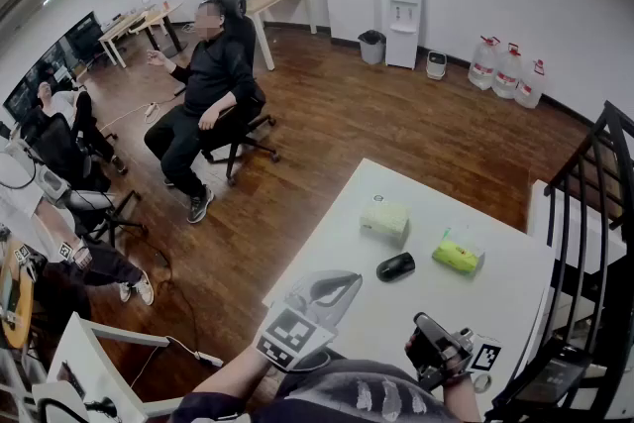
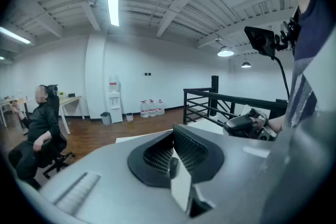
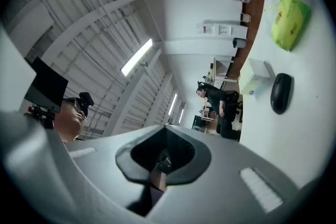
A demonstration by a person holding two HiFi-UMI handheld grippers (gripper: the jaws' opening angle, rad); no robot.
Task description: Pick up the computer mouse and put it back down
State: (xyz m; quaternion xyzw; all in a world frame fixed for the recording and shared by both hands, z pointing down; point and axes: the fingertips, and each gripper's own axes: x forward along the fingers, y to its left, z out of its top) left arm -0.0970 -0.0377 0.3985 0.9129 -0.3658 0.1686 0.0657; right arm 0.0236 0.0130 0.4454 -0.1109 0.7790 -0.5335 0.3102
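A black computer mouse lies on the white table, between a pale green tissue box and a yellow-green packet. My left gripper hovers at the table's near edge, a little short and left of the mouse, jaws shut on nothing. My right gripper is held low near my body, right of the left one and apart from the mouse. In the right gripper view its jaws look shut and empty, and the mouse, tissue box and packet lie ahead.
A black stair railing runs along the table's right side. A person sits in an office chair on the wood floor beyond the table's left edge. A water dispenser and water bottles stand by the far wall.
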